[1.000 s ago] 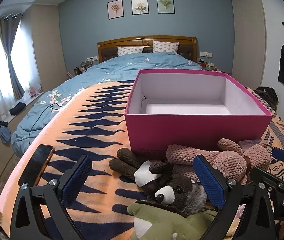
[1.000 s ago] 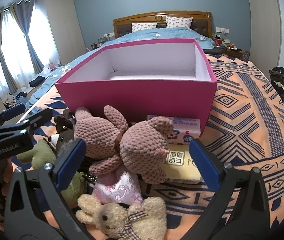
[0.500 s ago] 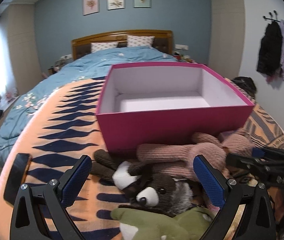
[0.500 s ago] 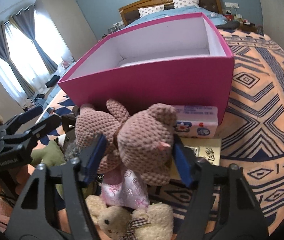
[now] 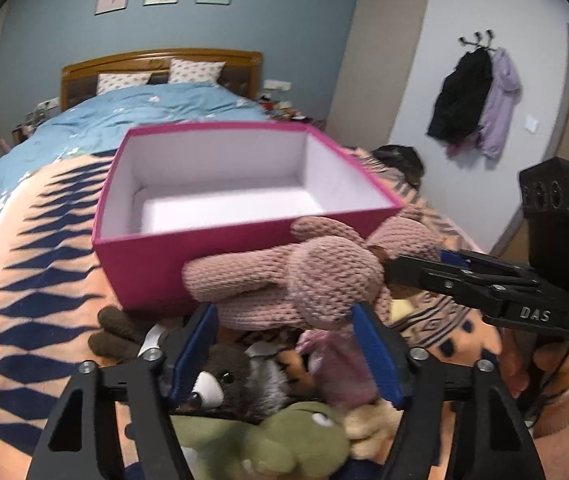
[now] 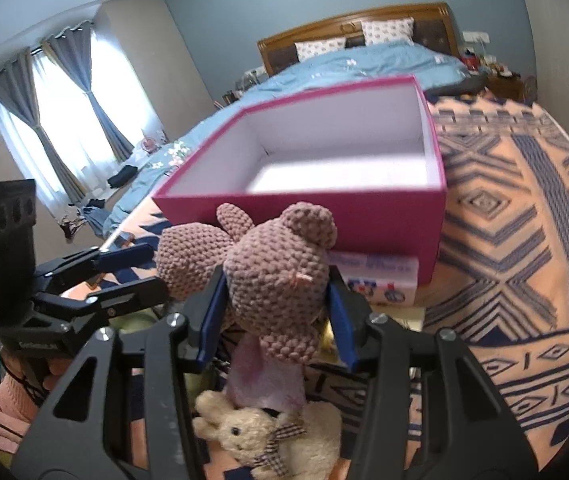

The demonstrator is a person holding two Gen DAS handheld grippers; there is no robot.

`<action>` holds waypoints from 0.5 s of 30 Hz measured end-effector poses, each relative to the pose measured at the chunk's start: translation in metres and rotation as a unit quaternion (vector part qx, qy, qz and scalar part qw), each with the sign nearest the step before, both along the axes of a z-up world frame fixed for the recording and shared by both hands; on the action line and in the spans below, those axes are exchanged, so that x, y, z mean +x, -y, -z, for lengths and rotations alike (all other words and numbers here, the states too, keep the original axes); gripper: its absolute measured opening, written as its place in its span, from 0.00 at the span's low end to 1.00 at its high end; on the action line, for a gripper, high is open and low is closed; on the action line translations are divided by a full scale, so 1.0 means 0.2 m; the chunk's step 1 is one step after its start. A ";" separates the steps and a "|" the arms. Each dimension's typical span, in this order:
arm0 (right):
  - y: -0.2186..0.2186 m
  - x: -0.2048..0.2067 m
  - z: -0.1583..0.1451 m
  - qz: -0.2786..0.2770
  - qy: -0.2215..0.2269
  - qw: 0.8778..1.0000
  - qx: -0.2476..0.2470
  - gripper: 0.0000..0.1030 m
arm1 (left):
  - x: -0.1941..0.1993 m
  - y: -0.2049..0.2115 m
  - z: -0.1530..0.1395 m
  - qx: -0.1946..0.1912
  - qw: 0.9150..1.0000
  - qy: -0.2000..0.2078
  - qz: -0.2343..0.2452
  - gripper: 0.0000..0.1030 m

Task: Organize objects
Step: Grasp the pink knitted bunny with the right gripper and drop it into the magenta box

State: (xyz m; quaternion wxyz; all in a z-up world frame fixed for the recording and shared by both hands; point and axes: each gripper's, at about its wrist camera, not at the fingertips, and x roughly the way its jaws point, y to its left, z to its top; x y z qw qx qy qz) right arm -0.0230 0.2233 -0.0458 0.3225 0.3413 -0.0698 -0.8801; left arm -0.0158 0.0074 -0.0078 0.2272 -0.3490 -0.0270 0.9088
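Two grippers are seen closing in on one toy, a pink knitted bear (image 6: pixel 276 268), which is held up in front of the near wall of an open magenta box (image 6: pixel 388 216) standing on the patterned orange and navy blanket (image 6: pixel 524 248). The right gripper (image 6: pixel 274 312) is clamped on the bear's head, its blue pads (image 6: pixel 210 316) pressed into the yarn on both sides after the jaws have just been closing. In the left wrist view the left gripper (image 5: pixel 288 344) has likewise just been narrowing; the bear's body and legs (image 5: pixel 284 280) lie across and just above its blue pads (image 5: pixel 376 352), but whether those pads actually press on the bear cannot be told. Beneath the left gripper a dark brown and white plush raccoon (image 5: pixel 240 380) and a green plush toy (image 5: pixel 284 444) are piled together. Below the right gripper a cream plush rabbit with a checked bow (image 6: pixel 272 436) lies on the blanket, and a pale packet with printed figures (image 6: pixel 380 280) rests against the box's near wall. The box interior is white and holds nothing visible. A person's hand in a pink sleeve (image 5: pixel 544 376) is seen gripping the right tool's handle.
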 end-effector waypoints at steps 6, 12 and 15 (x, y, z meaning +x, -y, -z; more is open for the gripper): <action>0.07 0.02 -0.21 -0.036 -0.046 0.998 -0.010 0.48 | -0.01 0.01 -0.18 0.009 1.000 -0.021 0.016 0.53; 0.17 -0.07 -0.40 -0.046 -0.094 0.995 -0.006 0.48 | -0.15 0.02 -0.36 -0.027 0.998 -0.057 -0.003 0.52; 0.22 -0.17 -0.44 -0.046 -0.104 0.993 0.000 0.48 | -0.27 0.02 -0.39 -0.045 0.997 -0.061 -0.014 0.52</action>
